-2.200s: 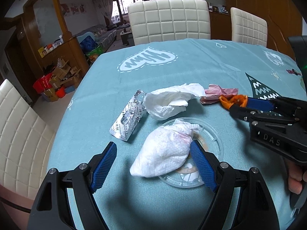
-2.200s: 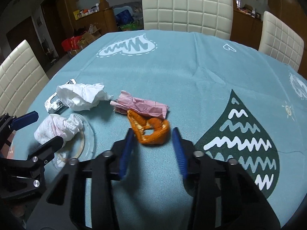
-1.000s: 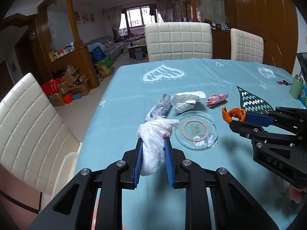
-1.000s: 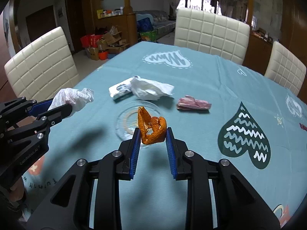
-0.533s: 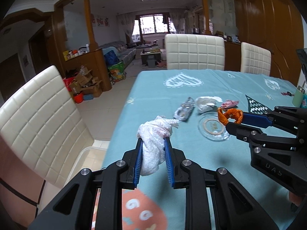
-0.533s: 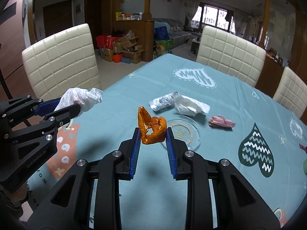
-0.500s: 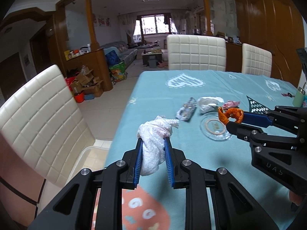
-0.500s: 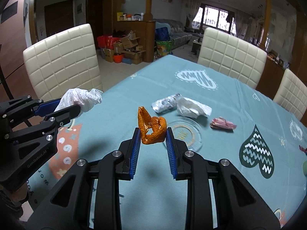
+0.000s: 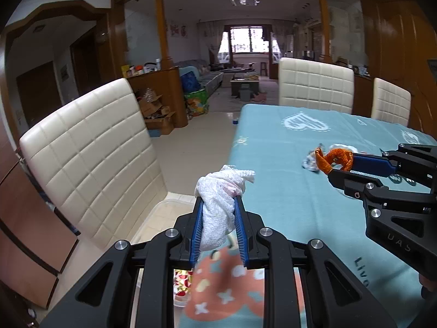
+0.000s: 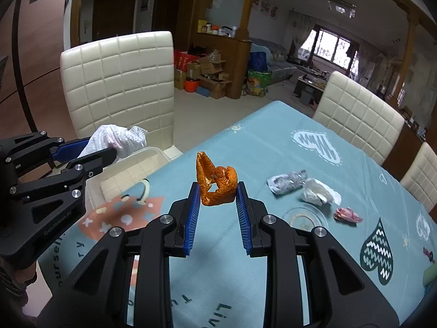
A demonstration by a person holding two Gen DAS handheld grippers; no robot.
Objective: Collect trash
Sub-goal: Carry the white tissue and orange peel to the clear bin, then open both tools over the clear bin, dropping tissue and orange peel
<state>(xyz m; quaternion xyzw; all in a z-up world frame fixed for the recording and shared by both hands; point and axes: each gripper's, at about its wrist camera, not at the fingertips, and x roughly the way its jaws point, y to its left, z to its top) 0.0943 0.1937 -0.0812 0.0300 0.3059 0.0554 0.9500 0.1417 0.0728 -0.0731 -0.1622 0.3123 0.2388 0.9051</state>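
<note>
2 loads aloft: left gripper [image 9: 218, 205] clamping tissue wad [image 9: 221, 199], right gripper [image 10: 217, 191] clamping orange peel [image 10: 217, 183].

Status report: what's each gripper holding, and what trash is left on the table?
Left gripper shut on tissue wad. Right gripper shut on orange peel. Foil wrapper, white tissue, pink wrapper remain.

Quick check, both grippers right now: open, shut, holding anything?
Left gripper: shut on the crumpled white tissue.
Right gripper: shut on the orange peel.
</note>
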